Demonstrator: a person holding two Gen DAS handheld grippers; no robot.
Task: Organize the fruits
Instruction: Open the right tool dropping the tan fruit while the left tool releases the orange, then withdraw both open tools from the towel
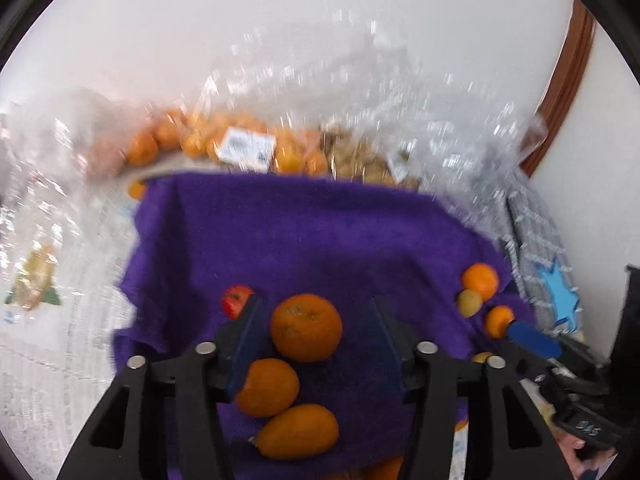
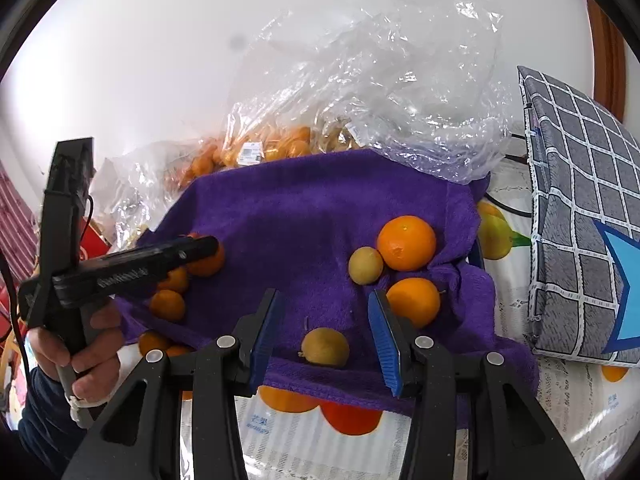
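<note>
**Sorting citrus on the purple towel: both grippers empty rn**

Left wrist view first. Left gripper [image 1: 316,332] has its jaws apart, w/ a big orange [image 1: 306,327] sitting between the blue pads but not pinched; there's daylight on both sides of it. A smaller mandarin [image 1: 267,387] sits just at 7 o'clock of it, right against the left pad, and an elongated orange fruit [image 1: 297,432] lies below that. Something red [image 1: 236,300] peeks out at 10 o'clock, too blurry to name. All of it is on a fuzzy purple towel [image 1: 304,232]. At 12 o'clock, behind the towel, crinkly clear bags of mandarins [image 1: 224,144]. The right-hand group shows at 3 o'clock.

IMO if the big one's the target, center it and close slow. The skin is dimpled and round, so it'll roll on the plush pile, and the mandarin touching the pad could get nudged.

Right wrist view. Right gripper [image 2: 324,316] is also spread, nothing clamped. A small yellow-green fruit [image 2: 325,347] (kumquat or lime, can't tell) rests between the pads, toward the near hem of the towel [image 2: 304,208]. At 1 o'clock, an orange [image 2: 406,243], another yellow-green one [image 2: 365,265] touching it, and a second orange [image 2: 413,301] just outside the right pad. At 9 o'clock, the other gripper over its own pile, w/ the person's hand [image 2: 80,354] on the handle. A checked grey cushion [image 2: 580,208] at 3 o'clock.

The small fruit is smooth and near the edge, so I'd come straight down and squeeze gently.
</note>
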